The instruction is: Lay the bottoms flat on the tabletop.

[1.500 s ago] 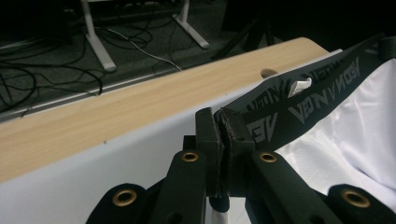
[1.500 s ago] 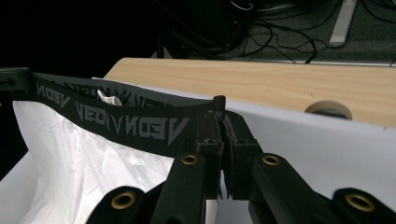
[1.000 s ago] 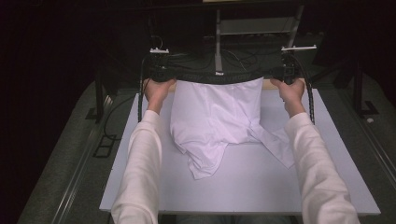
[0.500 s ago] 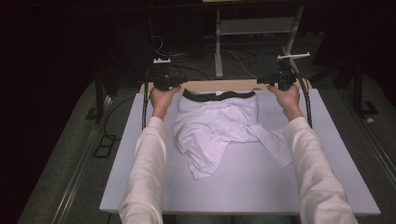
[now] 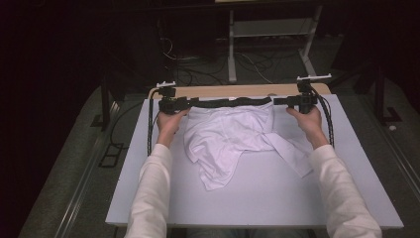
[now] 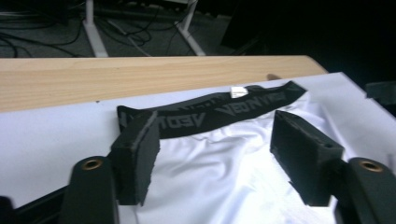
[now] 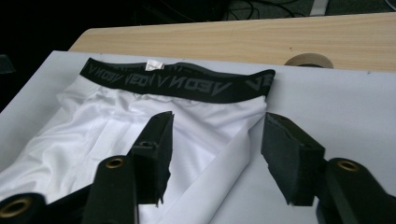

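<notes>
white shorts (image 5: 233, 139) flat, both grippers open, low

White board (image 5: 277, 198) (on wooden table (image 5: 233, 91)) bearing white shorts (image 5: 233, 139)

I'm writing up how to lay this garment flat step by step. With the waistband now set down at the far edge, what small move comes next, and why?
Probably draw both tongs, left and right, back toward the bunched legs. Their jaws have just been opening and press on nothing. The black waistband lies straight on the white board, but the white shorts are crumpled and folded nearer the person, so that part needs spreading.
</notes>
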